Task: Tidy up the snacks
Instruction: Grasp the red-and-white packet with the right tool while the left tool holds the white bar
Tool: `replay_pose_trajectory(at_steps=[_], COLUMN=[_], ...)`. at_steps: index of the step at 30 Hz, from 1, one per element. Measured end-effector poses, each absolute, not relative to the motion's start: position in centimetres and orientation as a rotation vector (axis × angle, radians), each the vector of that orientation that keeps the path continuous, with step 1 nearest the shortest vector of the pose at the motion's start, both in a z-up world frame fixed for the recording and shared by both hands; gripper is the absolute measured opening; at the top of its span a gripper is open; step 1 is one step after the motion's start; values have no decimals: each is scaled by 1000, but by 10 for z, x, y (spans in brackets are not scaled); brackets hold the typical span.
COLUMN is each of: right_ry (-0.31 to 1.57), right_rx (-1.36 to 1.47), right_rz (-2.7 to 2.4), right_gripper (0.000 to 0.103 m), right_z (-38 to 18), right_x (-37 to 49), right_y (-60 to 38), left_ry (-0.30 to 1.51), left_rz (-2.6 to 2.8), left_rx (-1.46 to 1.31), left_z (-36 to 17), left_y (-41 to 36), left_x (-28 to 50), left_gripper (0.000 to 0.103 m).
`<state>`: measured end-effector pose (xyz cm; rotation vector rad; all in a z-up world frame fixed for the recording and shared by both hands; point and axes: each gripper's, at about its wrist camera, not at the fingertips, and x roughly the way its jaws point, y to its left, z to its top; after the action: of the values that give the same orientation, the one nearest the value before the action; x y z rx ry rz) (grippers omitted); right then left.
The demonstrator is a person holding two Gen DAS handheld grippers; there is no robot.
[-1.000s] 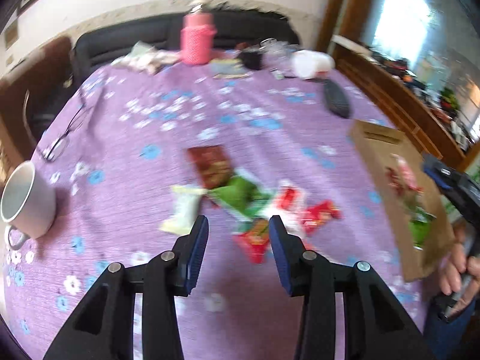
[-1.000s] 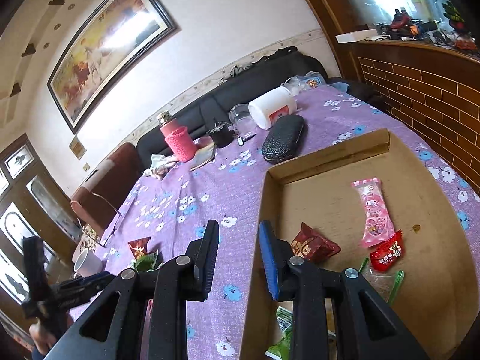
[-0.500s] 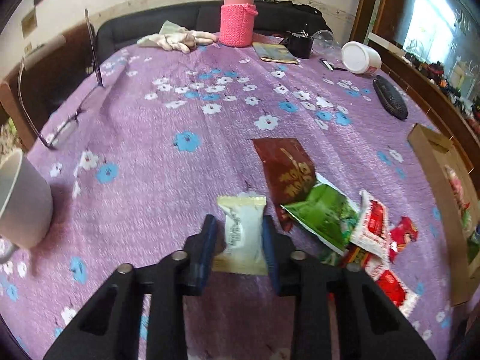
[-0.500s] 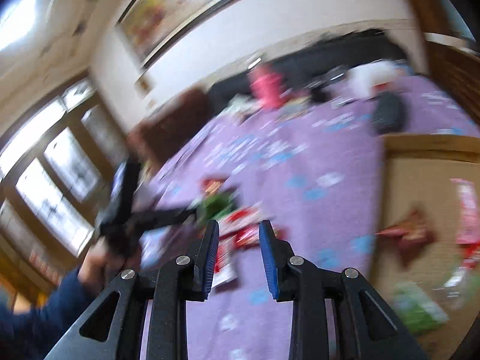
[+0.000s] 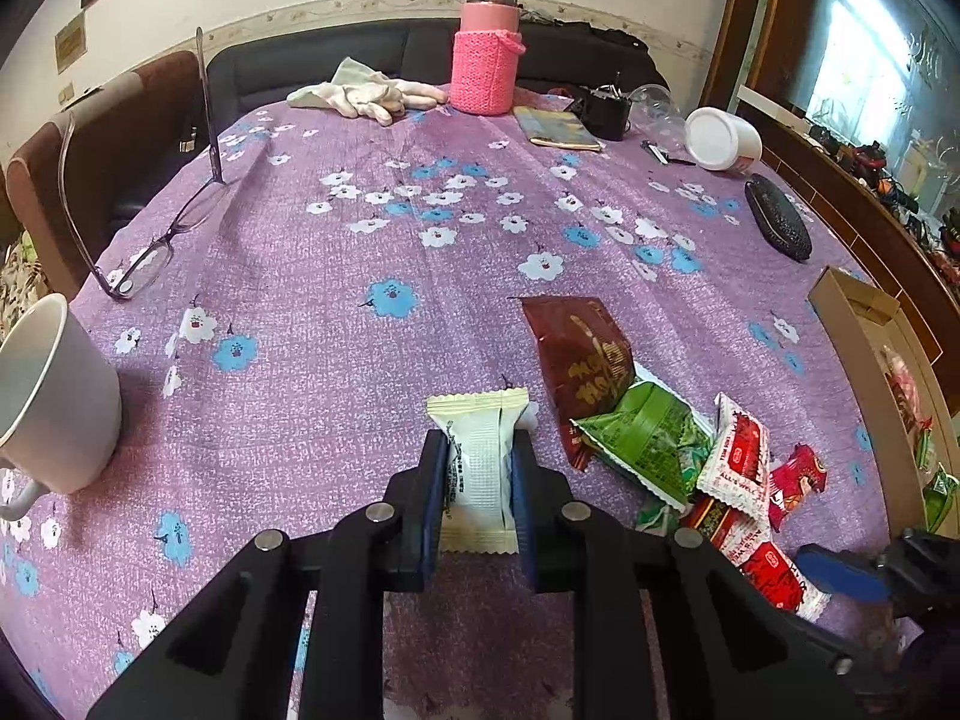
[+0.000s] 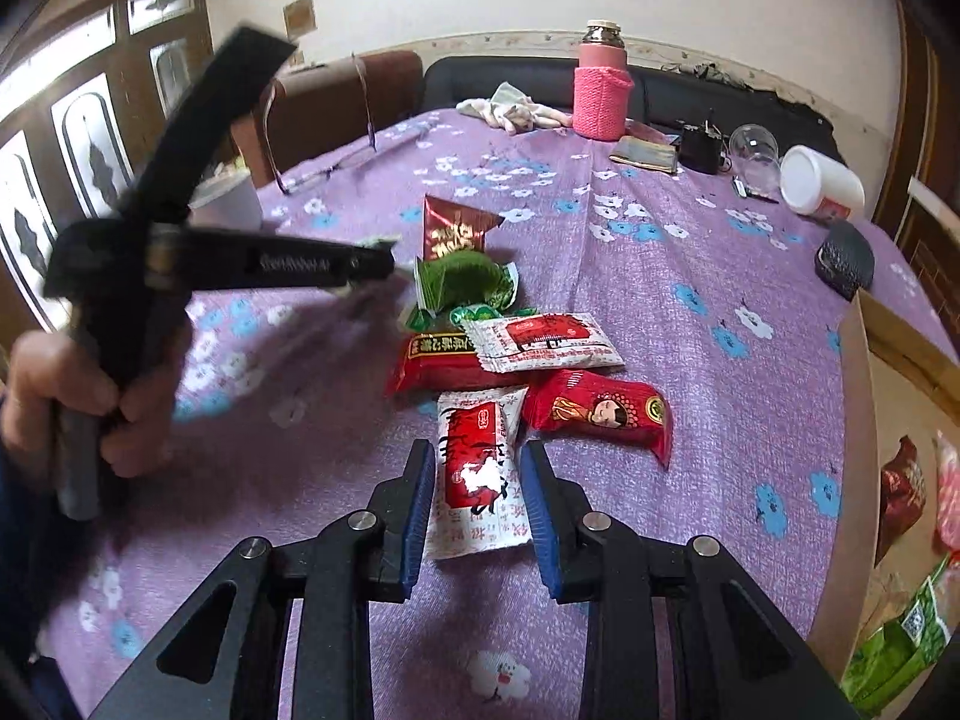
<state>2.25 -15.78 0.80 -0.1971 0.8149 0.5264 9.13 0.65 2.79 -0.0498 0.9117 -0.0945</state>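
Left wrist view: the left gripper is clamped on a white snack packet with cream crimped ends, both blue pads pressing its sides, just over the purple flowered tablecloth. The small print on the packet is too small to read. To its right lies a pile of snacks: a dark red packet with gold Chinese characters, a green packet and a white-and-red packet. A cardboard box sits at the right edge of the table. A white mug stands far left.

Right wrist view: the right gripper is spread open, its fingers either side of a white packet with red Chinese lettering, not pressing it. Just beside it lies a red packet with an opera-mask face. The left tool's arm reads, blurrily, "GenRobot.AI".
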Motion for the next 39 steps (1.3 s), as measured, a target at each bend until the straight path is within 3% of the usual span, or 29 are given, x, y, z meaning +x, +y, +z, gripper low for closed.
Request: replay_pose_trajectory(at_steps=[4, 6, 9, 16, 21, 31, 35, 39], right_ry=[805, 786, 786, 800, 789, 894, 886, 858], right_rx=[-168, -148, -114, -142, -189, -247, -280, -164], right_rz=[540, 540, 552, 547, 532, 468, 429, 468], right_gripper=[26, 11, 7, 9, 43, 43, 27, 21], right_z=[10, 13, 16, 15, 14, 8, 6, 8], right_x=[22, 20, 19, 18, 13, 23, 25, 27], right_y=[-161, -165, -172, -167, -161, -137, -130, -143], left_ry=[899, 890, 876, 877, 870, 843, 838, 832], left_rz=[-98, -93, -94, -84, -74, -71, -78, -82], left_rx=[-51, -60, -83, -92, -70, -72, -85, -93], left_z=[31, 33, 36, 36, 35, 42, 44, 45], left_y=[6, 8, 12, 14, 13, 18, 20, 21], left_x=[88, 86, 84, 85, 86, 82, 80, 79], left_gripper=[19, 19, 19, 19, 19, 19, 19, 19])
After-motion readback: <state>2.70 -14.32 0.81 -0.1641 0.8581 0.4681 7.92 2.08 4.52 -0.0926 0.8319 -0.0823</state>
